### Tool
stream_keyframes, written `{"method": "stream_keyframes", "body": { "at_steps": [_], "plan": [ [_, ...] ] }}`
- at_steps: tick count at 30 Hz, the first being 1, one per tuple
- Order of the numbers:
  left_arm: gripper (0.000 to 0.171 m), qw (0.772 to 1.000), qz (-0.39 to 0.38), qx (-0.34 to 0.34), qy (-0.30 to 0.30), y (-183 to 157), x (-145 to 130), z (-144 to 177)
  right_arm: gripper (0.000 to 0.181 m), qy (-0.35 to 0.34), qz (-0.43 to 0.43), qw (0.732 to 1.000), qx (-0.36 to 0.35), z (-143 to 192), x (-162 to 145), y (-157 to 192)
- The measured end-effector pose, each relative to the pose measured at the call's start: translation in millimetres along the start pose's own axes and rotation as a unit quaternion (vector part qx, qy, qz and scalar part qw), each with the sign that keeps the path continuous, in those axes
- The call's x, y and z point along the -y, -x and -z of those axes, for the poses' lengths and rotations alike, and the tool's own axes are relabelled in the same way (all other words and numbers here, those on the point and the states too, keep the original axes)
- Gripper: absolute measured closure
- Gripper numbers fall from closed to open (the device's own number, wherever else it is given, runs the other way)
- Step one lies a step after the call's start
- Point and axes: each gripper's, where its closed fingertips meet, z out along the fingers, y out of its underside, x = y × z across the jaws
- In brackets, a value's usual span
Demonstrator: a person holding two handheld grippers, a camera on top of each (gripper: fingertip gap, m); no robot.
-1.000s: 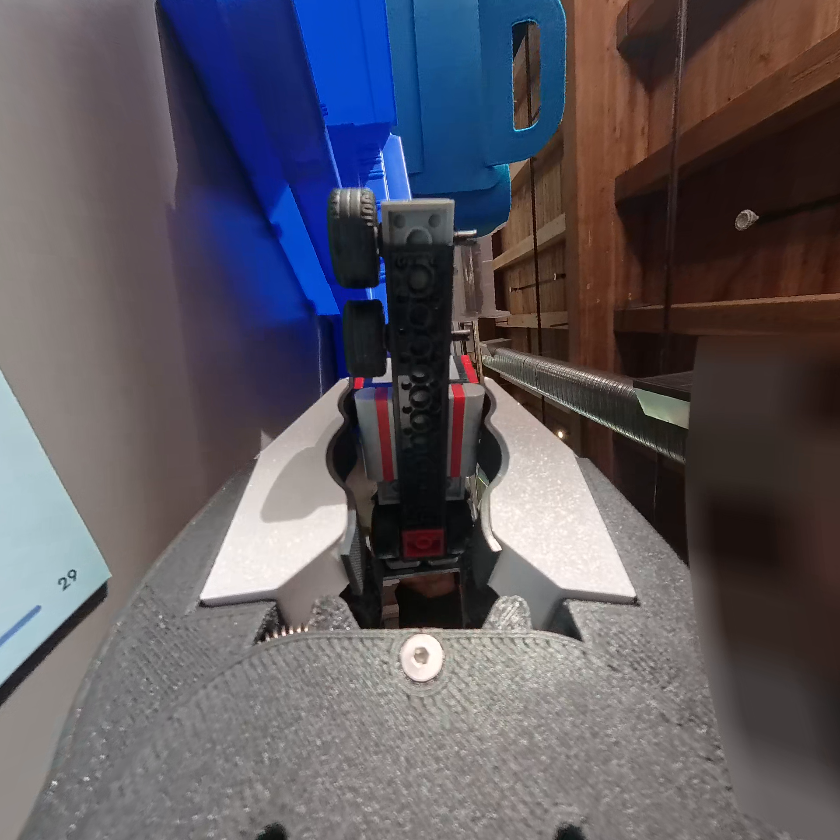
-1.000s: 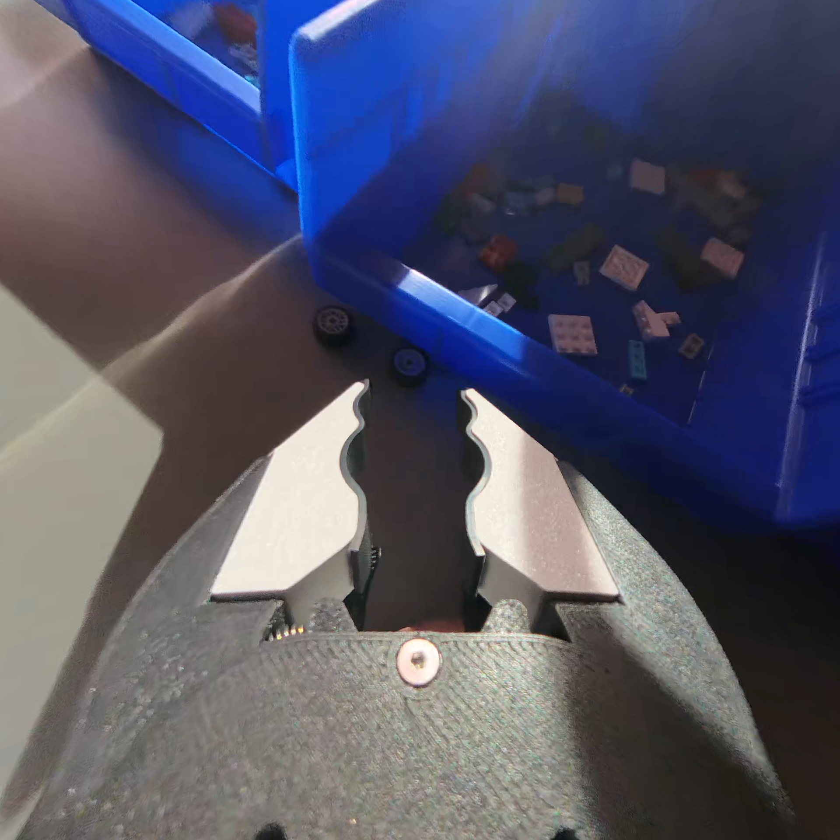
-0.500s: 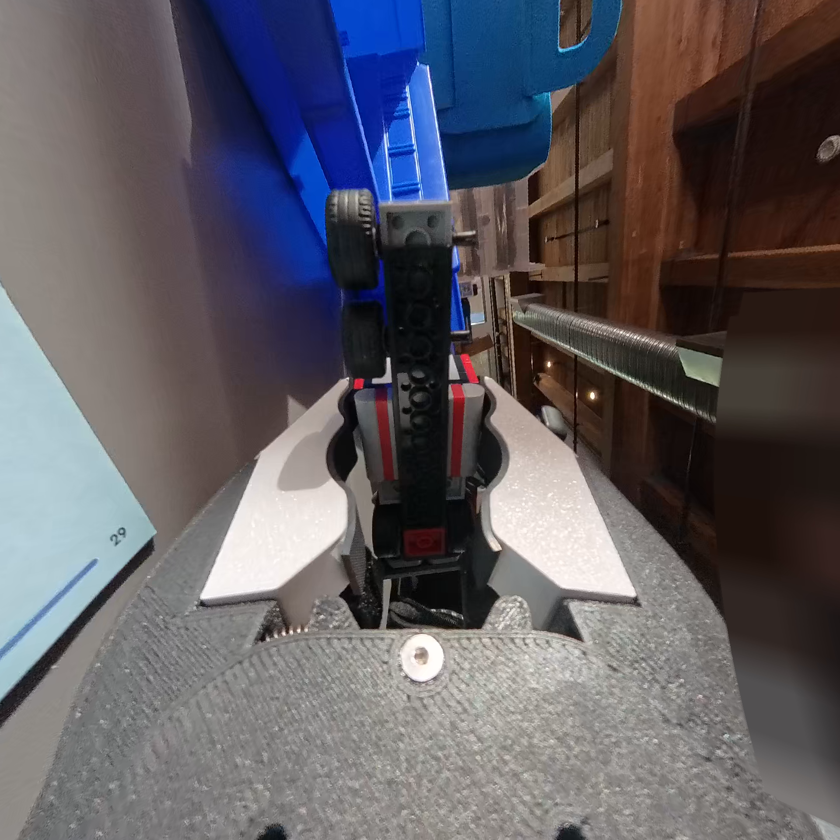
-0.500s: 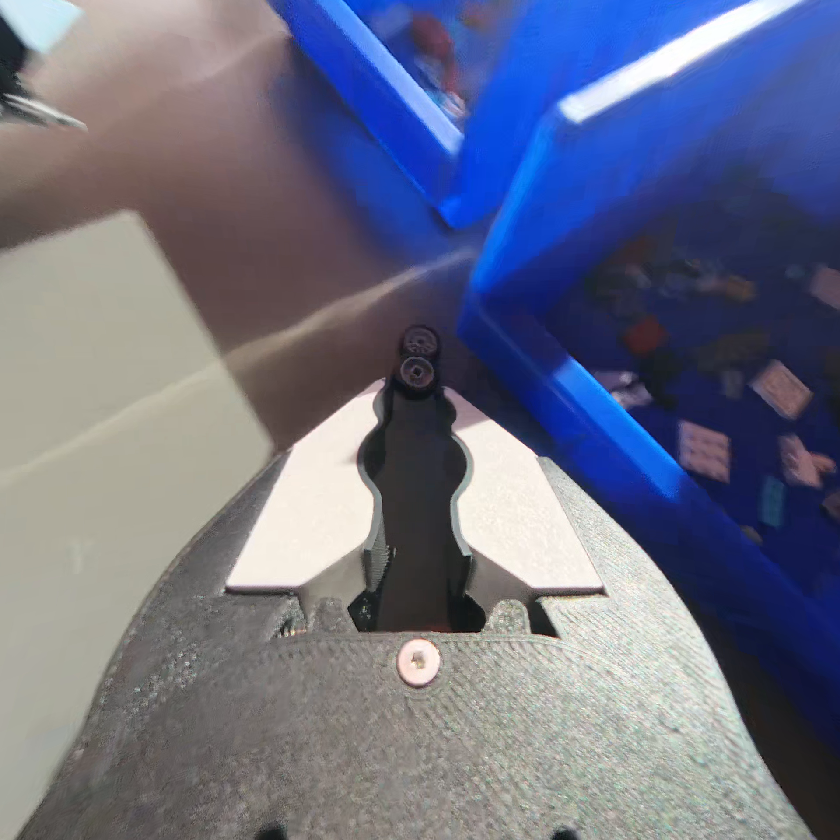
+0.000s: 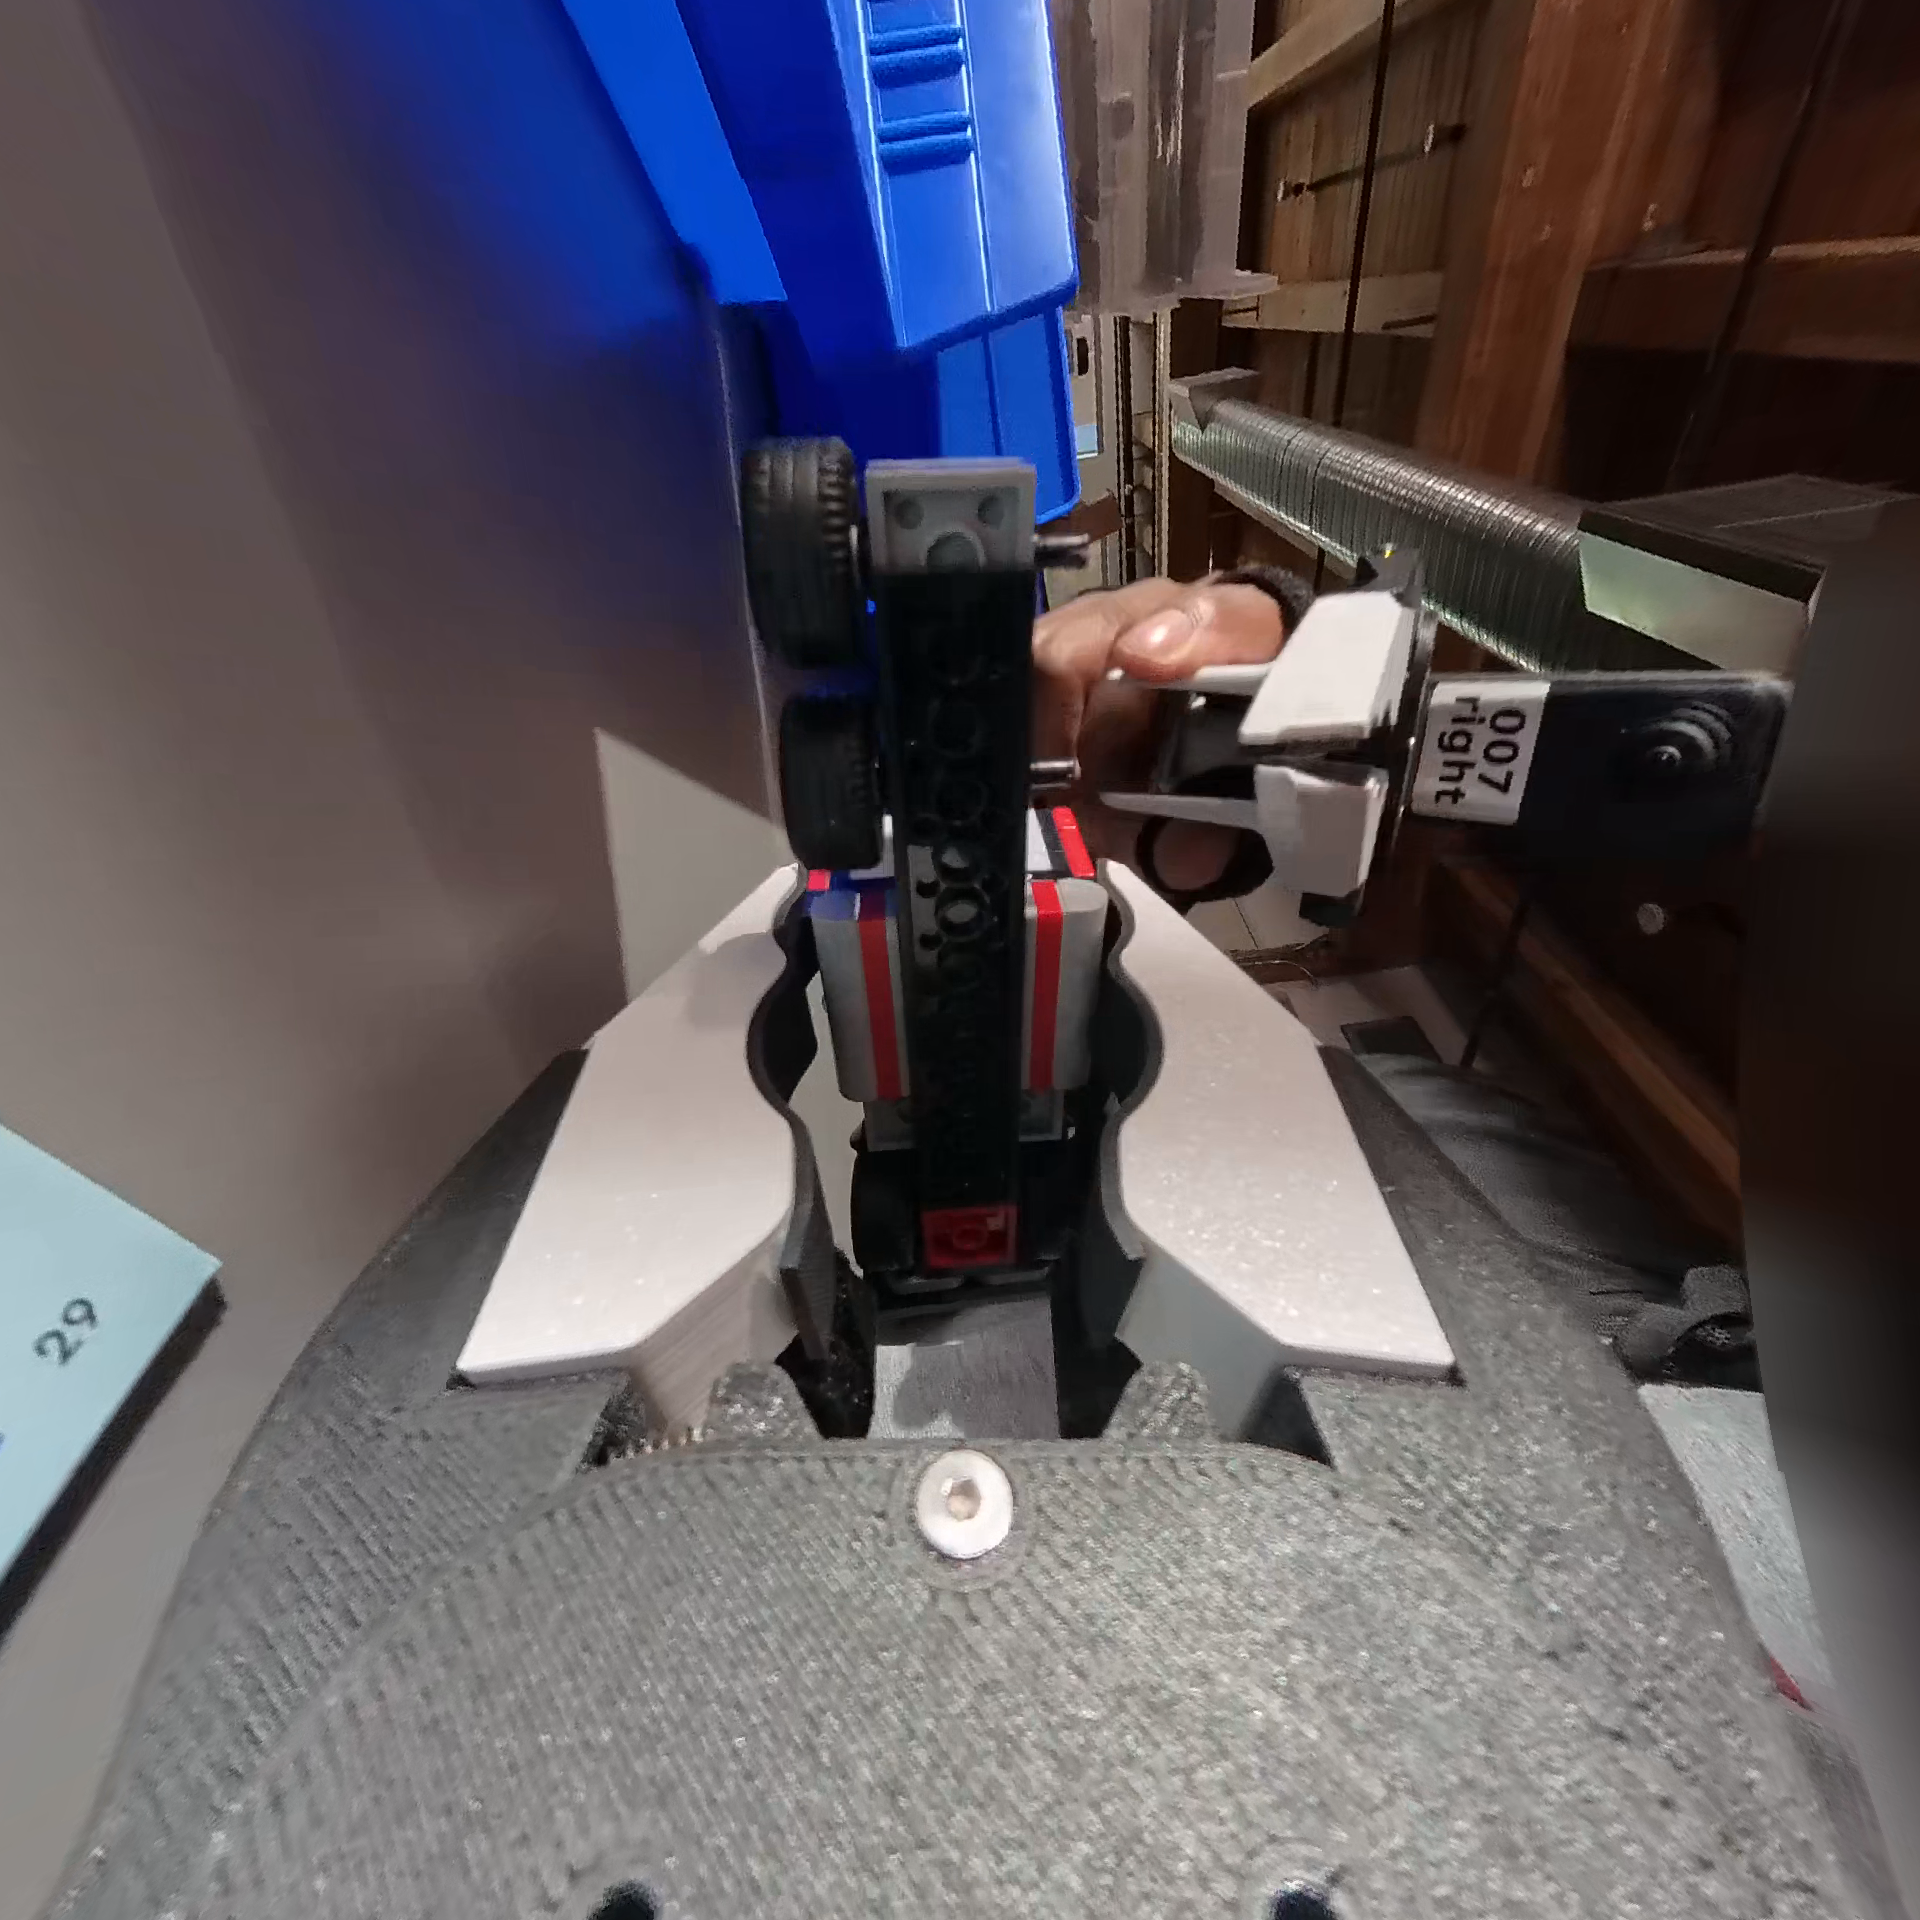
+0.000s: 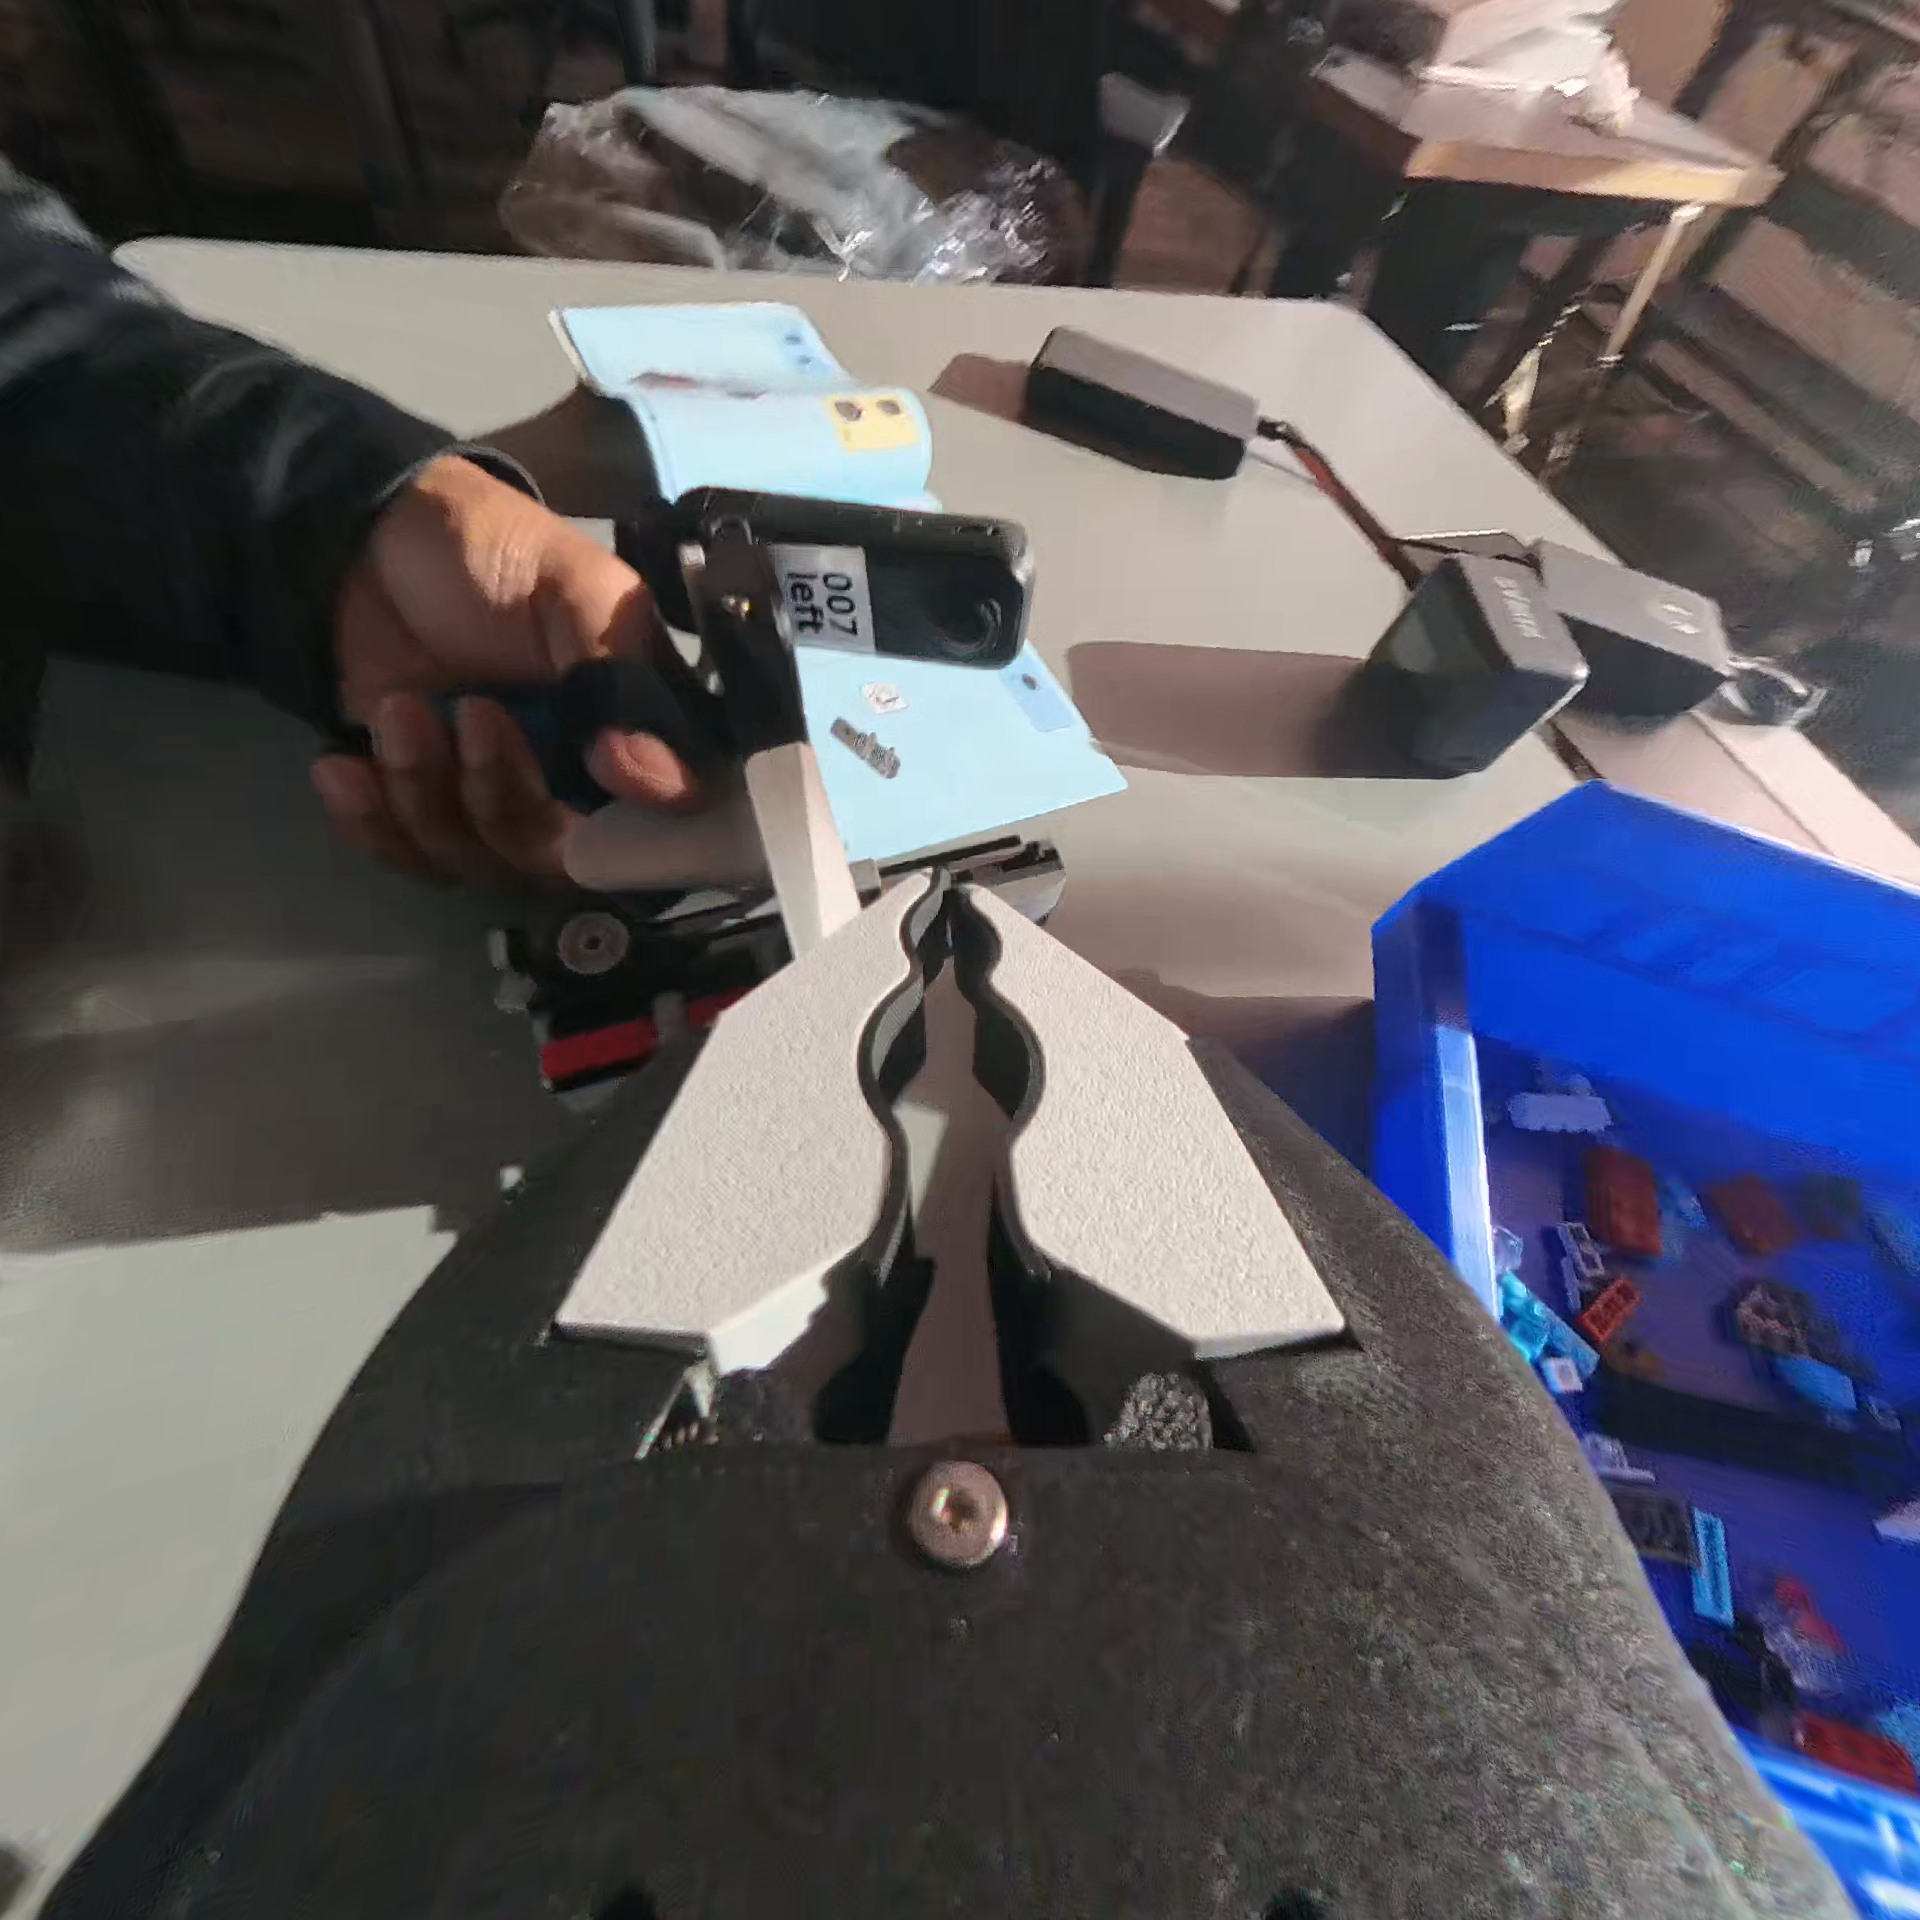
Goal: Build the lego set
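My left gripper [image 5: 951, 883] is shut on the lego car [image 5: 961, 727], which is turned on its side. The car has a black chassis and grey sides with red stripes. Two black wheels [image 5: 805, 561] sit on its left side, and two bare axle pins [image 5: 1055, 771] stick out on the right. My right gripper [image 6: 940, 888] is closed to a narrow slit, with something small and dark pinched at the tips that looks like a black wheel. Its tips are right at the car [image 6: 623, 1023]. It also shows in the left wrist view [image 5: 1117, 738], just right of the lower pin.
A blue bin [image 6: 1662, 914] of loose bricks stands to the right, and more blue bins [image 5: 935, 208] are beyond the car. A light blue instruction booklet [image 6: 935, 748] and black boxes [image 6: 1475, 665] lie on the grey table [image 6: 208, 1351]. A person's hand [image 6: 488, 665] holds the left gripper.
My right gripper closed around a black wheel on the table beside the bin, then swung up to the car's bare-axle side. My left gripper kept its hold on the car and turned slightly.
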Motion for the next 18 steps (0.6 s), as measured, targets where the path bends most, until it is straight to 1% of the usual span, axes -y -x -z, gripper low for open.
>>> {"method": "stream_keyframes", "body": {
  "at_steps": [3, 5, 7, 9, 12, 14, 18],
  "plan": [
    [0.119, 1.0, 0.005, 0.012, 0.004, 5.4, -2.0, 0.9, 0.18, 0.047, 0.015, 0.998, 0.029, -10.4, -18.1, -4.2],
    [0.119, 1.0, 0.006, 0.016, 0.0, 6.7, -0.9, 3.1, 0.179, 0.065, 0.009, 0.998, 0.009, -10.5, -31.3, -15.4],
    [0.119, 1.0, 0.001, 0.022, -0.005, 7.7, 0.8, 6.0, 0.175, 0.072, -0.039, 0.995, -0.049, -5.7, -48.1, -36.4],
    [0.119, 1.0, 0.008, 0.018, -0.014, 7.5, 4.7, 8.5, 0.171, 0.07, -0.101, 0.986, -0.117, 3.3, -65.8, -52.6],
    [0.119, 1.0, 0.014, 0.011, -0.025, 6.7, 10.2, 10.7, 0.165, 0.064, -0.174, 0.962, -0.201, 17.9, -86.1, -59.1],
    [0.119, 0.999, 0.016, 0.01, -0.027, 6.9, 11.1, 10.9, 0.16, 0.07, -0.193, 0.948, -0.245, 25.1, -95.7, -58.9],
    [0.119, 0.999, 0.012, 0.014, -0.027, 7.4, 10.8, 10.0, 0.154, 0.126, -0.198, 0.924, -0.302, 32.3, -117.8, -65.8]
  ]
}}
